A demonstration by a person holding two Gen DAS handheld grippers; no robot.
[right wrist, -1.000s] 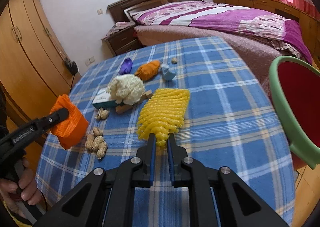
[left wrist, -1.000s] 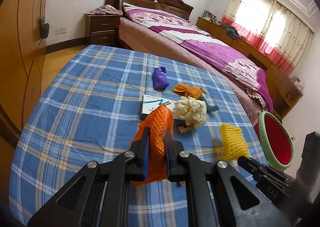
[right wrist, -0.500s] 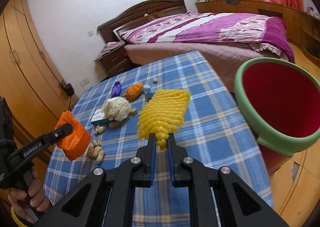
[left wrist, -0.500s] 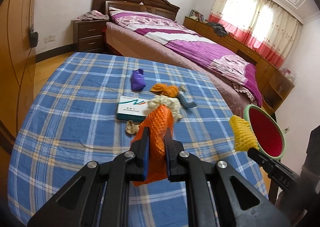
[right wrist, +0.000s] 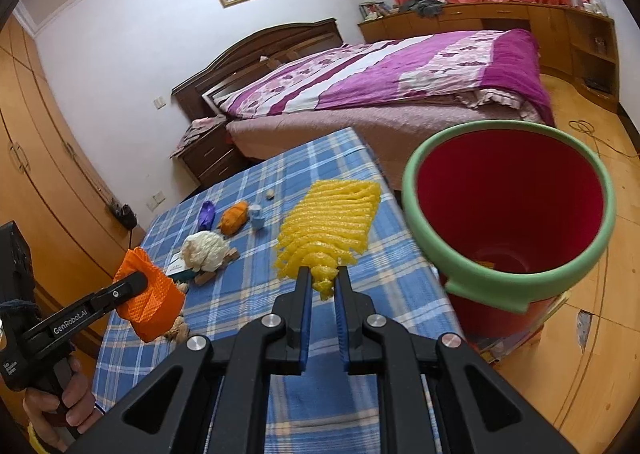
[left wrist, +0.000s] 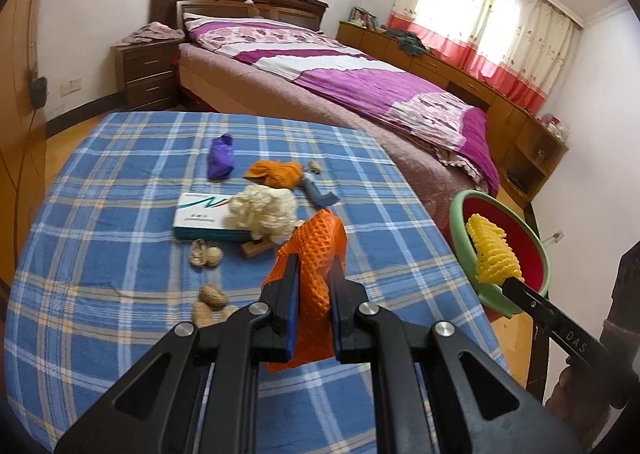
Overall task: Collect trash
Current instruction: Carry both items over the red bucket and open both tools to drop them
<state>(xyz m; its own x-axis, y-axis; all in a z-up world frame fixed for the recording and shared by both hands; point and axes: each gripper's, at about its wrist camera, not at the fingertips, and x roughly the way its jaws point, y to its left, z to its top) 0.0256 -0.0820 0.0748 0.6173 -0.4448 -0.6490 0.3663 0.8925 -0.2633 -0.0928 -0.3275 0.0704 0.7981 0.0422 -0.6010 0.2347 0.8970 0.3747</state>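
My left gripper [left wrist: 314,266] is shut on an orange foam fruit net [left wrist: 316,250], held above the blue plaid table [left wrist: 120,246]. My right gripper [right wrist: 323,278] is shut on a yellow foam net [right wrist: 332,221], just left of the red bin with a green rim [right wrist: 508,209] that stands beside the table. From the left wrist view the yellow net [left wrist: 492,250] hangs in front of the bin's mouth [left wrist: 456,213]. The orange net [right wrist: 150,306] and the left gripper [right wrist: 136,282] show at lower left in the right wrist view.
On the table lie a purple wrapper [left wrist: 221,161], an orange wad [left wrist: 276,173], a white crumpled wad [left wrist: 262,209], a teal-and-white box [left wrist: 200,217], a wood bit [left wrist: 254,248] and peanut shells [left wrist: 206,256]. A bed [left wrist: 340,85] stands behind; a hand [right wrist: 60,402] grips the left handle.
Both grippers have carried their nets to the right, toward the bin. The yellow net now hangs at the bin's mouth, and the bin looms larger in the right wrist view.
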